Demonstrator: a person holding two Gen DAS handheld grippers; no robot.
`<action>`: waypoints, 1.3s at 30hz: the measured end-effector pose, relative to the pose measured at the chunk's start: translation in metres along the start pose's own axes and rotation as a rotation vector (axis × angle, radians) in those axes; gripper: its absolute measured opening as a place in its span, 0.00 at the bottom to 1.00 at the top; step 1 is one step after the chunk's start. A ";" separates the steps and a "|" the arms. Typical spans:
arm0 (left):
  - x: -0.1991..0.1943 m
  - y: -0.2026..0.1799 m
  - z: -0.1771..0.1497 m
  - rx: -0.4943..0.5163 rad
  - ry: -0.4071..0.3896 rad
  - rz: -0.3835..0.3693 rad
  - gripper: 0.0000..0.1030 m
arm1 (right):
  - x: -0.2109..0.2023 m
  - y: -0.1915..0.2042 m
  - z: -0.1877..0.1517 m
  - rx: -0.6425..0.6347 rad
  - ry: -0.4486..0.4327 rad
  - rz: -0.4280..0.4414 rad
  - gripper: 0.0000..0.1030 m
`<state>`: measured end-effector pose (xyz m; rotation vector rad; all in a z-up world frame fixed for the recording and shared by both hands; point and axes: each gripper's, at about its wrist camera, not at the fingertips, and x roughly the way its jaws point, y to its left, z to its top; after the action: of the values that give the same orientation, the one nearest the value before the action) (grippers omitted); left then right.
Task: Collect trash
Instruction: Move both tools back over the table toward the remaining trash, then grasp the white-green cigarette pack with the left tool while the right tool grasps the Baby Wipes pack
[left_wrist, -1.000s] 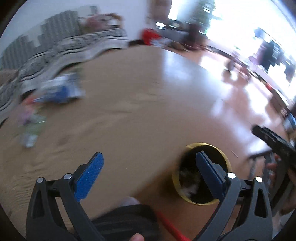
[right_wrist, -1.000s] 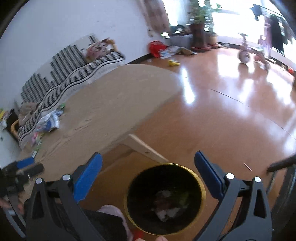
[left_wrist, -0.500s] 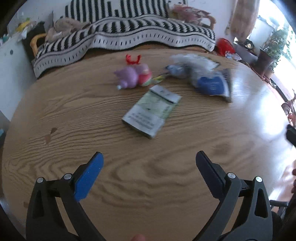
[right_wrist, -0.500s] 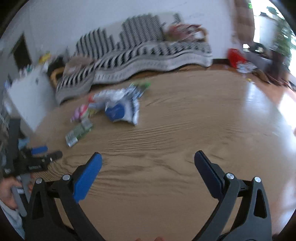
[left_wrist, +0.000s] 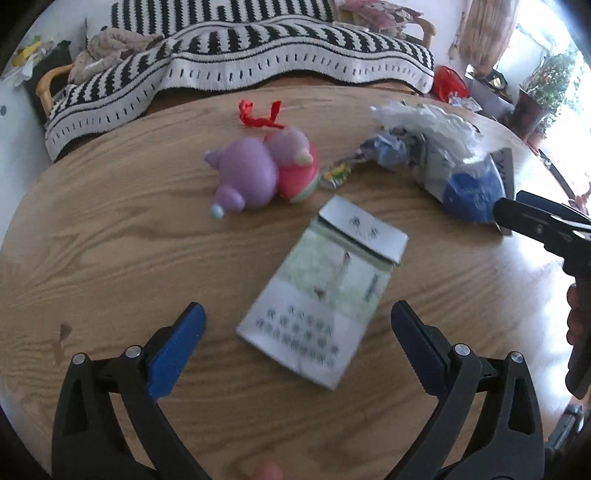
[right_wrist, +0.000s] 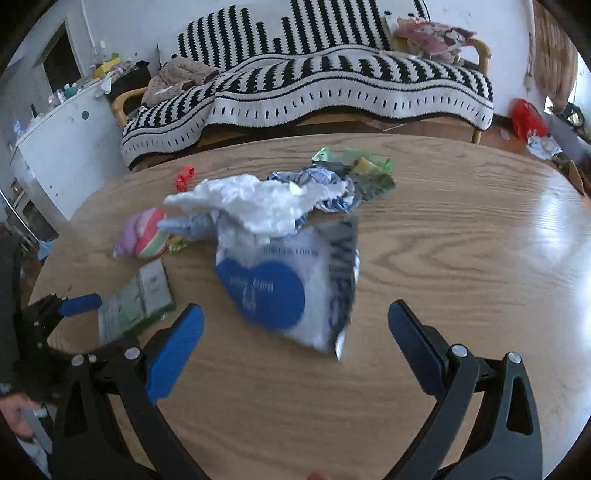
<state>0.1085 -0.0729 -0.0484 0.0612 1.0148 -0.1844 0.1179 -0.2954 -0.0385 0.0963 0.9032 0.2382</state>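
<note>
Left gripper (left_wrist: 295, 339): jaws spread wide, nothing held. Flat paper packet (left_wrist: 325, 291) seen mid-frame on bench (left_wrist: 110, 258), directly ahead between jaws, long axis tilted toward upper right. Right gripper (right_wrist: 295, 332): jaws wide, empty. Blue-white wipes bag (right_wrist: 291, 280) centred ahead, untouched.

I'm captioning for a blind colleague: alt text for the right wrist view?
Open right gripper hovers over a blue-and-white wipes packet on a round wooden table, with crumpled white plastic behind it and a striped sofa beyond.
</note>
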 end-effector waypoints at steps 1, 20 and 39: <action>0.001 -0.001 0.000 0.009 -0.015 0.014 0.94 | 0.002 -0.001 0.002 -0.001 0.000 -0.001 0.94; -0.010 -0.025 -0.003 0.086 -0.070 -0.066 0.55 | 0.011 -0.009 -0.008 0.052 -0.027 0.039 0.41; -0.023 -0.013 -0.004 0.008 -0.106 -0.063 0.55 | -0.043 -0.009 -0.041 0.161 -0.150 0.101 0.27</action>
<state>0.0910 -0.0820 -0.0305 0.0269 0.9108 -0.2465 0.0616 -0.3157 -0.0325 0.3055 0.7682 0.2488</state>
